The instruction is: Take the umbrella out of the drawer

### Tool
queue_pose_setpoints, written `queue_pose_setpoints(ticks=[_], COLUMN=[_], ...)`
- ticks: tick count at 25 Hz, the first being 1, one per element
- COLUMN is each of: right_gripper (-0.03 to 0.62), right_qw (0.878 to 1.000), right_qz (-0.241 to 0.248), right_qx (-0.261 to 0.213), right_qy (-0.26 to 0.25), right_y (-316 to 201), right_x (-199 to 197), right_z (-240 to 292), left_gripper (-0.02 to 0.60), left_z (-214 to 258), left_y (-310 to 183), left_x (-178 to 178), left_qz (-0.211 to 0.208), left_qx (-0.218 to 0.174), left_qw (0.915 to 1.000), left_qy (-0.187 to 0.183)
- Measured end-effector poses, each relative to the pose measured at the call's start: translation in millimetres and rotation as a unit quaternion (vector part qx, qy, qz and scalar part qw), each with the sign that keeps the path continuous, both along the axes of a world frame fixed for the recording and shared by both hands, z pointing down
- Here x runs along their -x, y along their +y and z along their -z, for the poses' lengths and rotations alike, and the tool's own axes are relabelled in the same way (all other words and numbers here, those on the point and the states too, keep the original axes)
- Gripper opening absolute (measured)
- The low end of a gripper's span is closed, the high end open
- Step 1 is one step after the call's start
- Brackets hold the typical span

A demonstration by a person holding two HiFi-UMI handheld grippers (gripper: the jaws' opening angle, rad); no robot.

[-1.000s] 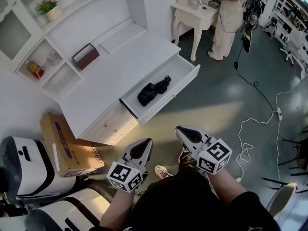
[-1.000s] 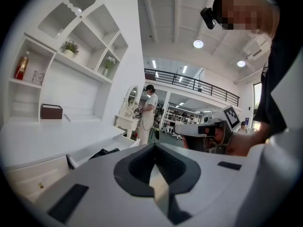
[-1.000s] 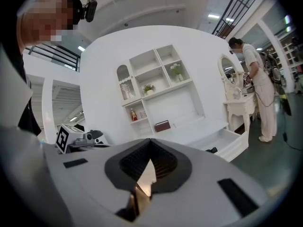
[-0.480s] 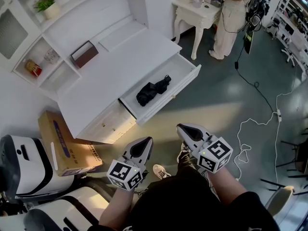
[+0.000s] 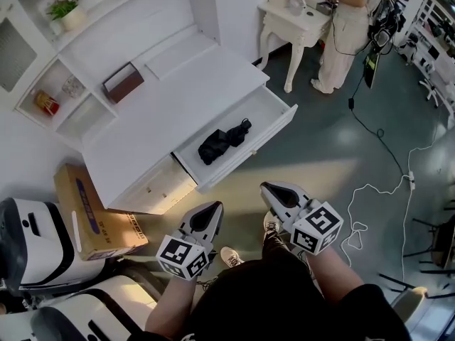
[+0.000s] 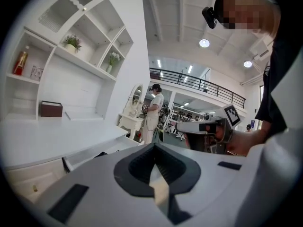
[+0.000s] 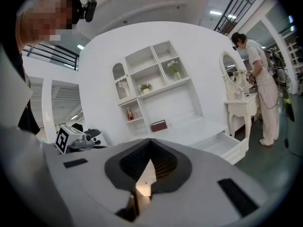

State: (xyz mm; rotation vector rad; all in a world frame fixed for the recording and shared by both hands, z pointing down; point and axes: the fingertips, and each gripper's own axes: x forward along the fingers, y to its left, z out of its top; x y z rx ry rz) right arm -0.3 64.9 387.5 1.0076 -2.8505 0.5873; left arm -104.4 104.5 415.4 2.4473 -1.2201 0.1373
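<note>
Left tongs (image 5: 211, 209) are held low, tips pressed together, nothing btwn them. Right tongs (image 5: 269, 190) are carried just beside them, to the right & a bit further fwd. Their jaws are likewise seen closed tip to tip, nothing clamped. Both are pointed twd the desk (image 5: 178, 101).

The drawer (image 5: 250, 150) is seen pulled open ahead of both tongs, well apart from the tips. The umbrella (image 5: 225, 139), black & folded, is found lying inside it, twd the drawer's left half. That is straight ahead of the left tongs & ahead-left of the right tongs. It is touched by neither.

Further beyond, on the desk top, a brown box (image 5: 124, 82) is set near the back wall. On the shelves behind it, a plant (image 5: 62, 13) is spotted up top & a red bottle (image 5: 46, 102) in a lower compartment.

Left of the left tongs, a cardboard box (image 5: 92, 215) is seen on the floor near the desk's end. Far ahead-right of the right tongs, a person (image 5: 346, 27) is seen standing at a small white table (image 5: 291, 20). A white cable (image 5: 387, 184) is trailed across the floor right of the right tongs. A shoe (image 5: 229, 256) is glimpsed below, btwn the 2 marker cubes.
</note>
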Motion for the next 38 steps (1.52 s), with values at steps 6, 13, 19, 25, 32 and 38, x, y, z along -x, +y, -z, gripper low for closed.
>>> queue_pose_setpoints(ticks=[6,13,19,25,32,38], right_gripper=[0.003,0.002,0.002,0.003,0.002,0.002], right_qw=[1.000,1.000,0.999,0.999,0.997,0.994], right_qz=[0.015,0.024,0.034,0.049,0.079,0.107], right_qx=[0.004,0.008,0.010,0.012,0.014,0.019], right_qy=[0.001,-0.001,-0.001,0.000,0.004,0.004], right_y=[-35.8,-66.9,-85.1,-102.9,-125.2,-143.2], right_x=[-6.9,-17.5,-24.0,-30.6,-39.1,-44.8], right_z=[-0.8,-6.8,-9.0,-11.1,-17.6,-22.6], left_gripper=[0.005,0.005,0.005,0.005,0.005,0.005], left_z=[-4.8,-12.8,-17.0,-19.5,-24.2,-28.1], left_y=[-28.8,-53.2,-68.9,-82.2,-99.3,-113.0], left_x=[-6.5,-13.9,-20.6,-28.0,-38.3,-44.8], left_qz=[0.022,0.038,0.051,0.064,0.090,0.121], left_qx=[0.007,0.015,0.019,0.022,0.026,0.030], left_qw=[0.9997,0.9992,0.9985,0.9977,0.9956,0.9921], left_qy=[0.000,-0.003,-0.003,-0.005,-0.009,-0.014])
